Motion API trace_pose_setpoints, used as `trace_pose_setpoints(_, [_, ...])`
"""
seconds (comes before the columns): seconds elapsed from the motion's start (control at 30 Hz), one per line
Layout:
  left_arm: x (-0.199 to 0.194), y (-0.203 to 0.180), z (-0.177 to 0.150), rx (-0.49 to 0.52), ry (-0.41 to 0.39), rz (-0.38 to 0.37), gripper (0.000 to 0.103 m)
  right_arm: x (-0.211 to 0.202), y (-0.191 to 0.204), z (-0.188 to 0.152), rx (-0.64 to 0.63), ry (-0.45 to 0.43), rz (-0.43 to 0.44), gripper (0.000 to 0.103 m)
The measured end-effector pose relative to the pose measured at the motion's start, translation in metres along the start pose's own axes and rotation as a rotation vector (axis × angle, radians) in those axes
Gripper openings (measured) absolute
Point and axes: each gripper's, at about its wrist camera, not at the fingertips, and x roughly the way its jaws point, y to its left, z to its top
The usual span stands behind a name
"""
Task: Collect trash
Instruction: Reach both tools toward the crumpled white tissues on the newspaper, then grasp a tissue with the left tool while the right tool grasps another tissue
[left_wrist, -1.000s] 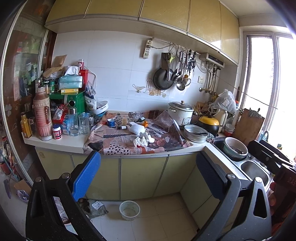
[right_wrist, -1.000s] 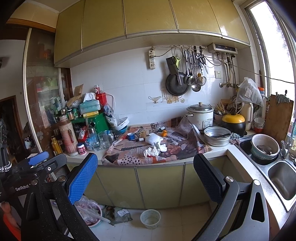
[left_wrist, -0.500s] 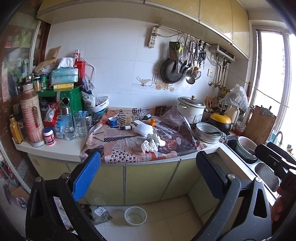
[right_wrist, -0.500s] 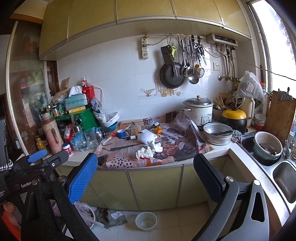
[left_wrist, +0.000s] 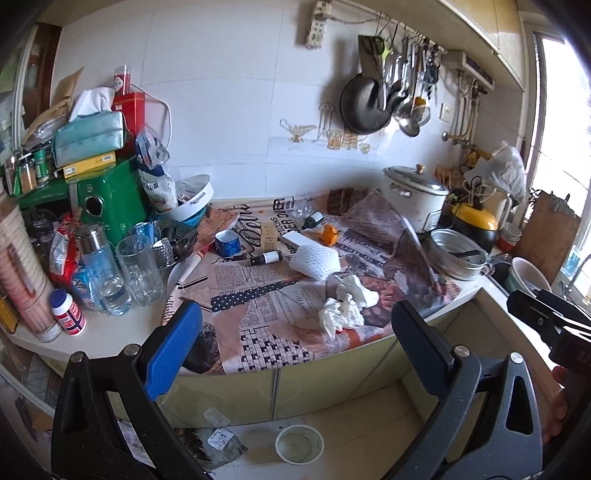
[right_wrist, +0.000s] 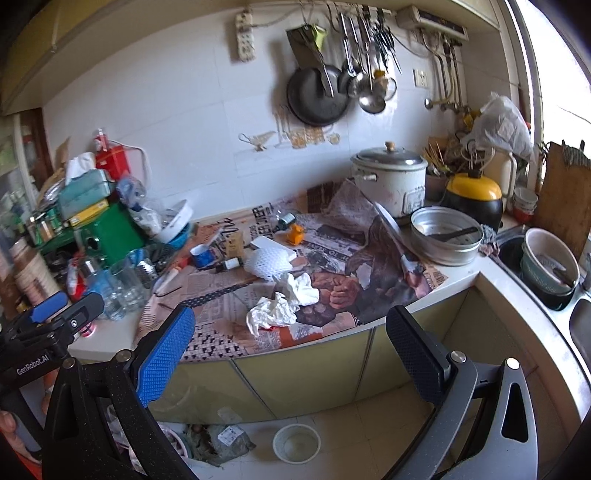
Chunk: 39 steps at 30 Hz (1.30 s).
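Crumpled white tissues (left_wrist: 345, 306) lie on newspaper near the counter's front edge; they also show in the right wrist view (right_wrist: 282, 302). A white foam net sleeve (left_wrist: 316, 260) lies just behind them, and shows in the right wrist view (right_wrist: 271, 262). My left gripper (left_wrist: 295, 332) is open and empty, in front of the counter, short of the tissues. My right gripper (right_wrist: 290, 338) is open and empty, at about the same distance. Each gripper shows at the edge of the other's view.
The counter holds glasses (left_wrist: 138, 271), a green tin (left_wrist: 110, 203), a rice cooker (left_wrist: 415, 195), a metal pan (left_wrist: 460, 254) and small bottles. A sink with bowls (right_wrist: 550, 266) is at the right. On the floor stand a small white bowl (left_wrist: 299, 443) and a bag of rubbish (left_wrist: 218, 441).
Both grippers have moved forward toward the counter; the tissues and clutter appear larger and nearer. Both stay open and empty.
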Motion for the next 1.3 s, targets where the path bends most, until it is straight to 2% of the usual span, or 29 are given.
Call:
trace_pose_setpoints(0.2, [0.072,0.002,0.002,-0.016,0.112,-0.024,0.103,0.057,-0.002,0.011,-0.004,0.081,-0.041,0.102])
trace_pose_setpoints(0.33, [0.113,-0.007,-0.002,-0.026,0.190,-0.014,0.103,0.093,-0.011,0.020,-0.020,0.126,-0.024,0.102])
trace_pose_setpoints(0.57, [0.185,-0.029,-0.012,-0.074,0.309,0.044,0.103,0.164,-0.033,0.036,-0.059,0.215,0.104,0.099])
trace_pose_setpoints(0.8, [0.253,-0.044,-0.033,-0.171,0.440,0.080,0.102,0.245,-0.050,0.037,-0.116,0.353,0.243,0.096])
trace_pose_setpoints(0.83, [0.259,-0.045,-0.036,-0.177,0.447,0.088,0.100,0.257,-0.052,0.036,-0.117,0.377,0.260,0.095])
trace_pose_setpoints(0.9, [0.275,-0.046,-0.044,-0.197,0.476,0.095,0.088,0.279,-0.054,0.033,-0.112,0.421,0.298,0.087])
trace_pose_setpoints(1.0, [0.294,-0.045,-0.053,-0.246,0.509,0.101,0.077,0.305,-0.053,0.025,-0.110,0.476,0.333,0.084])
trace_pose_setpoints(1.1, [0.304,-0.045,-0.059,-0.280,0.527,0.098,0.067,0.323,-0.052,0.017,-0.102,0.526,0.370,0.079])
trace_pose_setpoints(1.23, [0.307,-0.046,-0.063,-0.306,0.523,0.072,0.055,0.342,-0.053,0.010,-0.094,0.587,0.382,0.067])
trace_pose_setpoints(1.3, [0.305,-0.045,-0.064,-0.324,0.510,0.050,0.040,0.347,-0.055,0.007,-0.079,0.613,0.390,0.058])
